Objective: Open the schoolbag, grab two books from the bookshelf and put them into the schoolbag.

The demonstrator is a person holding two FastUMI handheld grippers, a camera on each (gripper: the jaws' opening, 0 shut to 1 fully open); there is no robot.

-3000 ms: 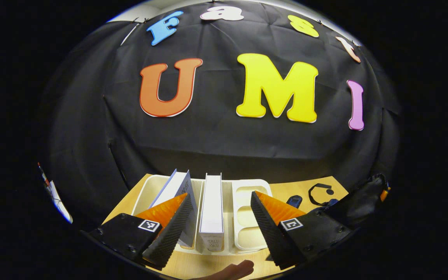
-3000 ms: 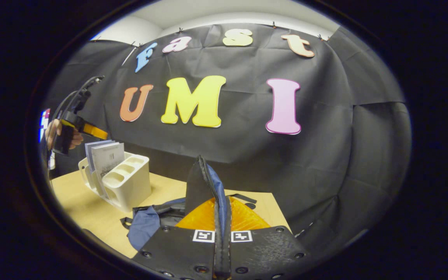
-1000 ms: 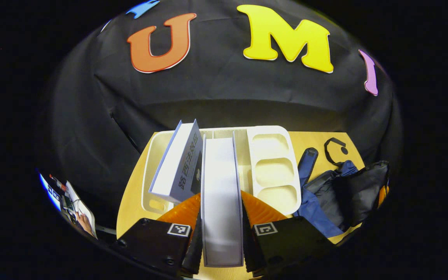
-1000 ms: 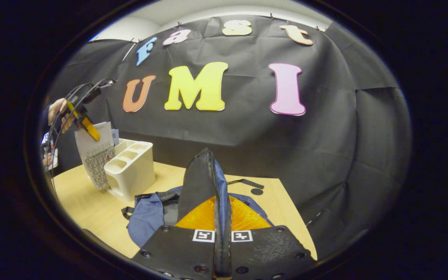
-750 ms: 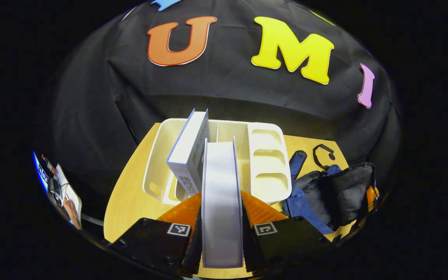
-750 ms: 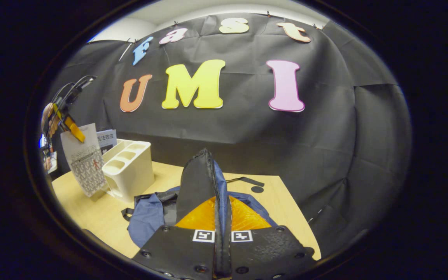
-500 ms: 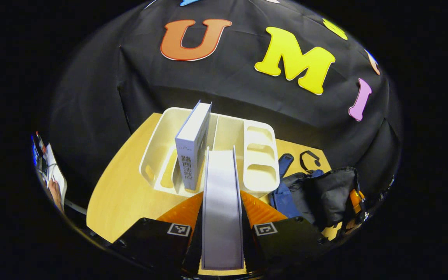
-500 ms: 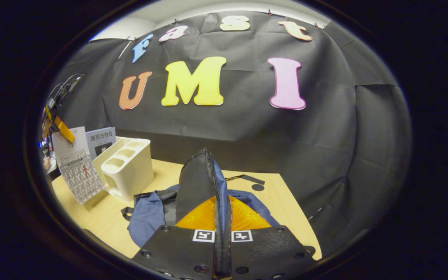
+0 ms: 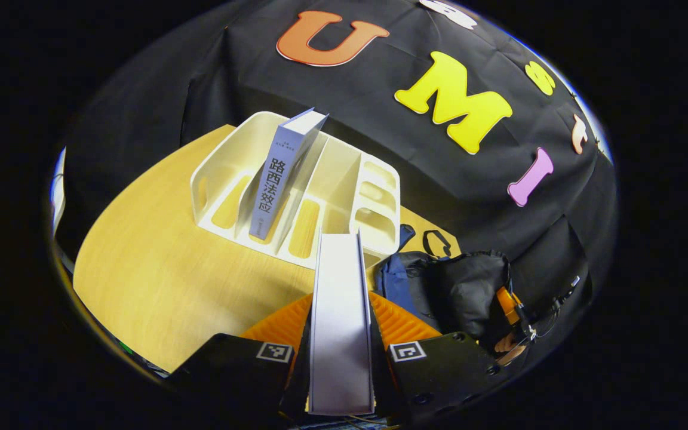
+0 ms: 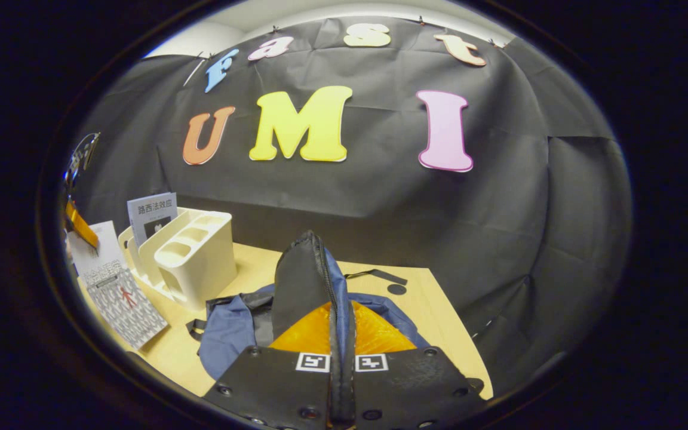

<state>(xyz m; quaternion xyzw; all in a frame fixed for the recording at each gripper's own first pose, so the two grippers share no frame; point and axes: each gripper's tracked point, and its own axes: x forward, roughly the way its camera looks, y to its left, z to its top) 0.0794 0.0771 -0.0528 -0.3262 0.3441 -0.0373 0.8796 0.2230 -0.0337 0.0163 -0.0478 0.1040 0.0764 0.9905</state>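
bag open, your right gripper (image 10: 341,334) clenched on schoolbag (image 10: 305,280) flap | left gripper (image 9: 341,334) grasping first book (image 9: 339,310), lifted clear of bookshelf (image 9: 374,203) | second book (image 9: 278,173) still shelved, 11 o'clock | nothing packed yet

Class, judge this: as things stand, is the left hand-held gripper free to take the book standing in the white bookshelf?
Probably not. The left hand-held gripper is shut on a white book, so it has no free grip for the shelved book.
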